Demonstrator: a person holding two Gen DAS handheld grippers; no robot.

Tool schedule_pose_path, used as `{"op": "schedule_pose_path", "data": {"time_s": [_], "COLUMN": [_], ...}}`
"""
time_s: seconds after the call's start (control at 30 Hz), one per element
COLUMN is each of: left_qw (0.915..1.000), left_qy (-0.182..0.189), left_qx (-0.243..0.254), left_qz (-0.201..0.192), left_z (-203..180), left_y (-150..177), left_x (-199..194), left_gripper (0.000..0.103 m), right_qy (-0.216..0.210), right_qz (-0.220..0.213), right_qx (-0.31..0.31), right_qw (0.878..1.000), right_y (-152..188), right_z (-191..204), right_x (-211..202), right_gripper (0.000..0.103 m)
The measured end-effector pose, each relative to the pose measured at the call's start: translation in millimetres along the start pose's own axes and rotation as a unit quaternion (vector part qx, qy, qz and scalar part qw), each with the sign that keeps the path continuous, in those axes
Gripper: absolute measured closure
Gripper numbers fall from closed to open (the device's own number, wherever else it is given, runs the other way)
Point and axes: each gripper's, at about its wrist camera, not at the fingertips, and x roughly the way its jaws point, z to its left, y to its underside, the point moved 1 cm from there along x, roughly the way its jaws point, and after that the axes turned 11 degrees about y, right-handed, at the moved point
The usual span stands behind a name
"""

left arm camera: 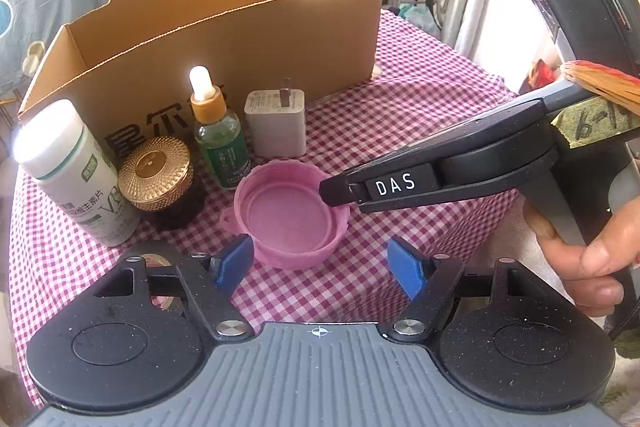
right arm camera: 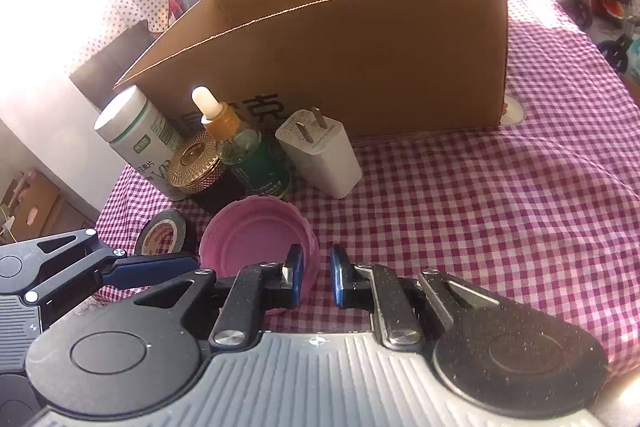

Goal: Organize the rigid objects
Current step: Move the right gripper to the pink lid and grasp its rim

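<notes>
Right now the right gripper (right arm camera: 316, 277) has its blue pads (right arm camera: 295, 275) a little apart, straddling the near rim of the pink lid (right arm camera: 248, 239); one pad sits inside the rim, the other outside, and neither is clearly pressing the wall, so not clamped. From the left wrist view the same gripper (left arm camera: 332, 193) shows as a black arm marked DAS with its tip at the lid's (left arm camera: 290, 215) right edge. Left gripper (left arm camera: 320, 267) has fingers wide apart with nothing between them, hovering just in front of the lid; its left pad (left arm camera: 234, 265) is near the lid's front rim, contact unclear. A hand (left arm camera: 588, 251) grips the right tool's handle.

Lid lies upside down, hollow up, on the pink checked tablecloth (right arm camera: 480, 207). Beside it to the left, a roll of black tape (right arm camera: 162, 233), partly hidden by the left gripper. Behind the lid stands a row: white pill bottle (left arm camera: 72, 167), gold-capped dark jar (left arm camera: 158, 175), green dropper bottle (left arm camera: 218, 135), white plug charger (left arm camera: 276, 123) with prongs up. Jar touches the pill bottle; dropper bottle just beside the jar. Behind the row an open cardboard box (left arm camera: 224, 39), right by the bottles. Contents of box not visible
</notes>
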Motion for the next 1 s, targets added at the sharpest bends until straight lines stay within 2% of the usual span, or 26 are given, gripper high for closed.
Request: {"op": "schedule_pose_path", "data": {"time_s": [0.13, 0.37, 0.6, 1.0], "left_qw": [0.9999, 0.9993, 0.9984, 0.998], "left_qy": [0.002, -0.015, -0.034, -0.047], "left_qx": [0.008, 0.03, 0.041, 0.041], "left_qz": [0.006, 0.017, 0.018, 0.012], "left_z": [-4.4, -6.6, -9.0, -1.6], "left_y": [-0.9, -7.1, -10.1, -16.1], "left_x": [8.1, 25.0, 38.4, 48.7], "left_gripper": [0.029, 0.022, 0.022, 0.022], "right_qy": [0.003, -0.007, -0.014, -0.022], "right_qz": [0.0, 0.001, 0.006, 0.008], "right_qx": [0.012, 0.025, 0.026, 0.04], "right_qw": [1.0, 1.0, 1.0, 0.999], "right_y": [4.5, 5.0, 5.5, 1.7], "right_z": [-8.5, -8.8, -9.7, -10.7], "right_x": [-3.1, -3.8, -2.6, -0.1], "right_gripper": [0.087, 0.087, 0.087, 0.086]}}
